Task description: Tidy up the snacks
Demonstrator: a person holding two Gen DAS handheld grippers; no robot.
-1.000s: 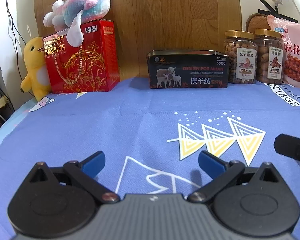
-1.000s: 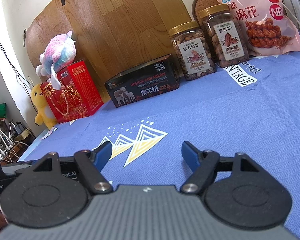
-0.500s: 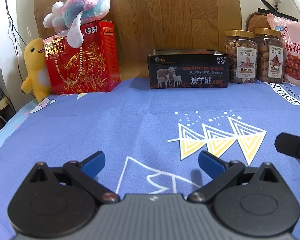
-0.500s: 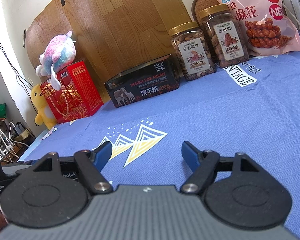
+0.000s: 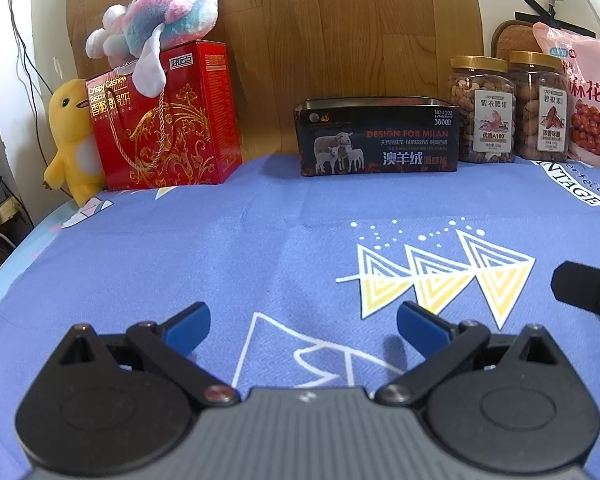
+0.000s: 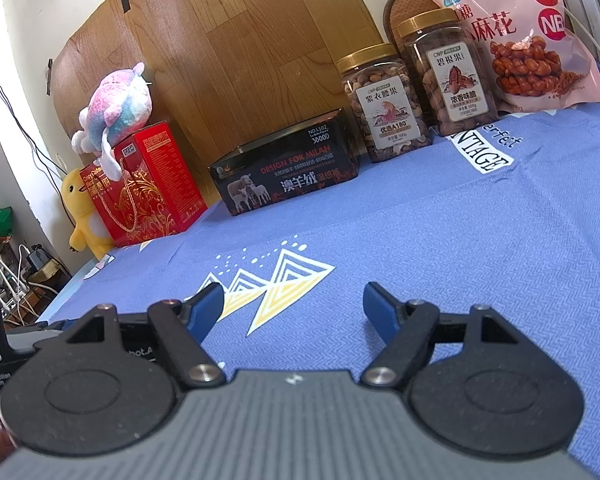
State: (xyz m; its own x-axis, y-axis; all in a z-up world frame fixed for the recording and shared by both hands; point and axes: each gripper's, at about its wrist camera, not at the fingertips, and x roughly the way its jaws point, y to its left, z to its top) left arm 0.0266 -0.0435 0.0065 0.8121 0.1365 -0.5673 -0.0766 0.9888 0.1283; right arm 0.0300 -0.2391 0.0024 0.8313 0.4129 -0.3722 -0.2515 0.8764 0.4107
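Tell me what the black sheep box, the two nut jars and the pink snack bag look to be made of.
Black box: likely printed tin, going by its thin rolled rim and slight sheen. Nut jars and: clear plastic or glass, nuts visible inside; gold lids glossy, plastic or metal unclear. Pink bag: glossy plastic film, creased and shiny.
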